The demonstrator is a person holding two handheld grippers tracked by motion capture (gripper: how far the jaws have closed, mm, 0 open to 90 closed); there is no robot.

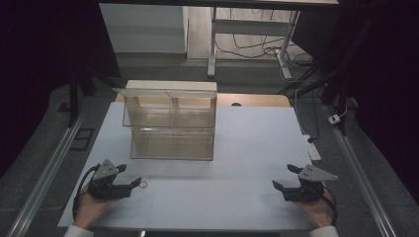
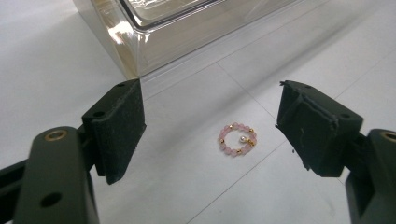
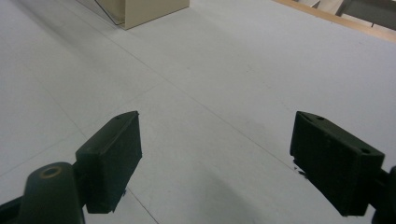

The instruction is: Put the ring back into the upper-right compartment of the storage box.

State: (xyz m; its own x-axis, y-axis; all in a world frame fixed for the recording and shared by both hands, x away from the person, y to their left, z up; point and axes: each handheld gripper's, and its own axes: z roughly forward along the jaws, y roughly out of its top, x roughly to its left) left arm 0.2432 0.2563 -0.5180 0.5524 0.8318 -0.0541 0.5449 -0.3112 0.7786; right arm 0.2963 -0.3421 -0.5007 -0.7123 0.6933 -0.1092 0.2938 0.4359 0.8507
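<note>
Bead ring [image 2: 237,139], pink with gold spacers and one white pearl, lies on the white table [image 2: 56,70] between the wide-open jaws of the left gripper [image 2: 210,128], untouched. From the high view it is a pale speck. The clear acrylic organizer [image 2: 187,28] is cut off at the top edge. The right gripper [image 3: 217,158] is open, holding nothing.

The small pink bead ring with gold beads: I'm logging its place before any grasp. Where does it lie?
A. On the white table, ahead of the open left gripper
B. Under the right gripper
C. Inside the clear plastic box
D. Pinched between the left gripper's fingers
A: the small pink bead ring with gold beads lies flat on the white table, untouched, ahead of the open left gripper and outside the clear plastic box.
</note>
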